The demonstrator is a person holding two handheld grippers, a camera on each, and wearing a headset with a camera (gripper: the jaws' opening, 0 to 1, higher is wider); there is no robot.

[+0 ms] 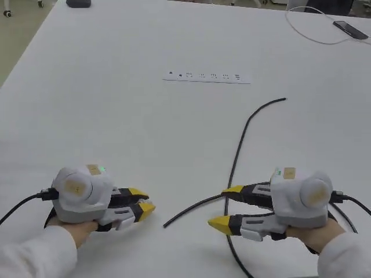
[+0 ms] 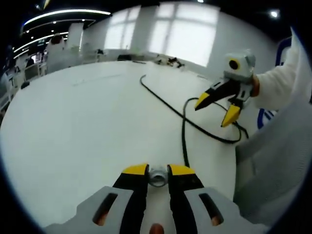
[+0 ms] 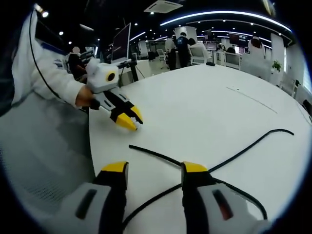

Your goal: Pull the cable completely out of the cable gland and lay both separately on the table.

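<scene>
— Left gripper view: what is clamped in the left hand-held gripper [image 2: 158,170]?
— A small metal cable gland [image 2: 157,177] is pinched between its yellow tips, low over the white tabletop [image 2: 73,122].
— And the right hand-held gripper [image 3: 155,168]?
— Its jaws are held apart, with nothing gripped. The black cable [image 1: 239,145] is seen lying loose on the tabletop, passing under them, its near end clear of the gland.
</scene>
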